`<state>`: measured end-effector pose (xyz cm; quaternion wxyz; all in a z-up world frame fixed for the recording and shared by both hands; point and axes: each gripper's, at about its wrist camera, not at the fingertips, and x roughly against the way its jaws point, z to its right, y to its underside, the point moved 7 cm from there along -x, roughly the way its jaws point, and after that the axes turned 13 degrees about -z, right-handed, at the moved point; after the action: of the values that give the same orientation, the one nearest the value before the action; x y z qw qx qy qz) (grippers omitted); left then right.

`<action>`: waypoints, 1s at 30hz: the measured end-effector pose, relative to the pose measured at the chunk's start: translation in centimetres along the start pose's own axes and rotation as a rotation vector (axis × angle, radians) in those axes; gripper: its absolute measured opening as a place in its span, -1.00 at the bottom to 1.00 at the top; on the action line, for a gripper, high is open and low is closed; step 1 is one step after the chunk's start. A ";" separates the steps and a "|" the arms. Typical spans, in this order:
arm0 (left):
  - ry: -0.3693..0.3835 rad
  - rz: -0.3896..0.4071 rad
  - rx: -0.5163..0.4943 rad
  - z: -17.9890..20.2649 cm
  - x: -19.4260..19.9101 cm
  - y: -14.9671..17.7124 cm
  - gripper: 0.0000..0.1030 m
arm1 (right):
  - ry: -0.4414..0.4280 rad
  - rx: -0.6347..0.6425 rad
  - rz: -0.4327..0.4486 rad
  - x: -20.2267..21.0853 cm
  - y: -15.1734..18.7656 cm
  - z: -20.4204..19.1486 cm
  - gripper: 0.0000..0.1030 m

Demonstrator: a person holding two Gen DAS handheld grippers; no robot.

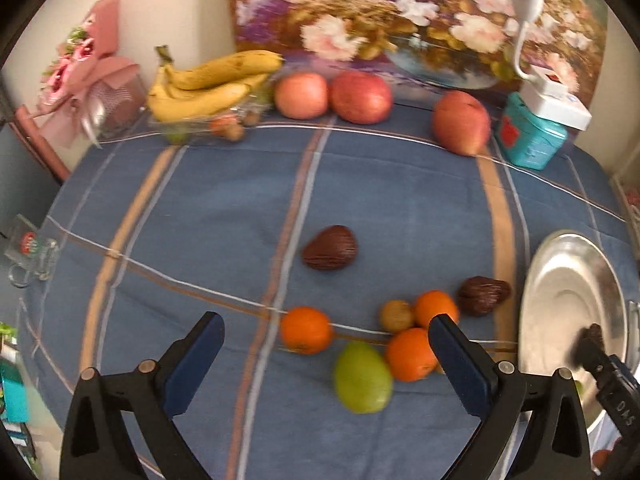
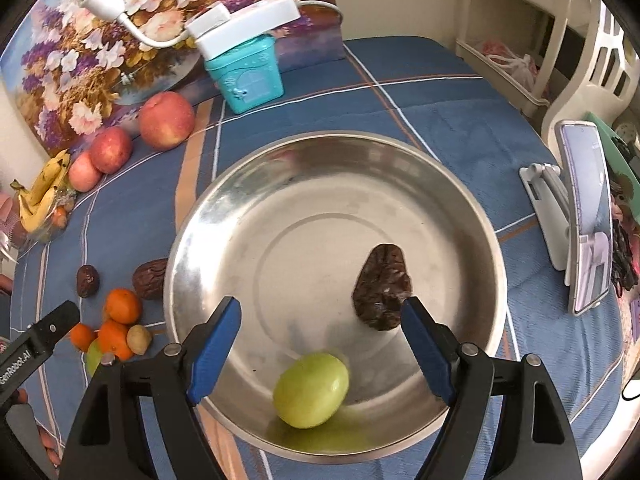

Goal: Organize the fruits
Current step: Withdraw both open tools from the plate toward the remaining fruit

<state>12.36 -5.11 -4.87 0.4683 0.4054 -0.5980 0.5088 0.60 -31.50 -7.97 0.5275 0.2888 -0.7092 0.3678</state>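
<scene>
Two fruits lie in the steel bowl (image 2: pixel 224 216) under the right gripper (image 2: pixel 322 344): a green fruit (image 2: pixel 310 390) between and just below its jaws, near the bowl's near rim, and a wrinkled dark brown fruit (image 2: pixel 382 292) just inside the right-hand jaw. Those jaws are spread, with neither pad touching either fruit.

The left gripper (image 1: pixel 326 356) hangs over the blue plaid cloth (image 1: pixel 200 208) that covers the counter, its jaws spread wide and pinching nothing. Between them, on the cloth, lie a second green fruit (image 1: pixel 362 378) and an orange (image 1: pixel 306 330). A second orange (image 1: pixel 410 354) sits against the inner side of the right-hand jaw, with a third orange (image 1: pixel 436 308) and a small tan fruit (image 1: pixel 396 315) just beyond it. Past that jaw's tip a dark brown fruit (image 1: pixel 484 295) lies beside the bowl's rim. Another brown fruit (image 1: pixel 330 248) rests alone, further ahead of the jaws.

Far ahead, along the back edge, stand three red apples (image 1: pixel 362 96), the third set apart to the right near a teal box (image 1: pixel 528 136) that bears a white lamp base (image 1: pixel 558 104). Left of the apples, a bunch of bananas (image 1: pixel 208 84) lies on a clear tray. A floral painting (image 1: pixel 400 12) leans behind them. Right of the right gripper, a phone on a stand (image 2: pixel 588 220) is propped upright.
</scene>
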 end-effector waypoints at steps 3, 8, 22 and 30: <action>0.000 0.009 0.014 -1.1 0.3 0.3 1.00 | -0.010 0.011 0.007 0.1 0.1 -0.8 0.61; 0.011 0.026 0.048 -3.0 1.0 0.8 1.00 | -0.008 0.057 0.031 0.2 0.6 -2.7 0.61; 0.052 0.047 0.178 -7.5 1.4 1.3 1.00 | -0.203 0.279 0.040 1.5 2.8 -12.5 0.61; 0.060 0.076 0.164 -7.3 1.5 0.9 1.00 | -0.235 0.397 0.065 1.3 3.9 -16.6 0.61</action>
<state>12.24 2.22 -3.32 0.4315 0.4040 -0.5550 0.5853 6.06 -15.63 -4.73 0.3618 0.4048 -0.6885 0.4808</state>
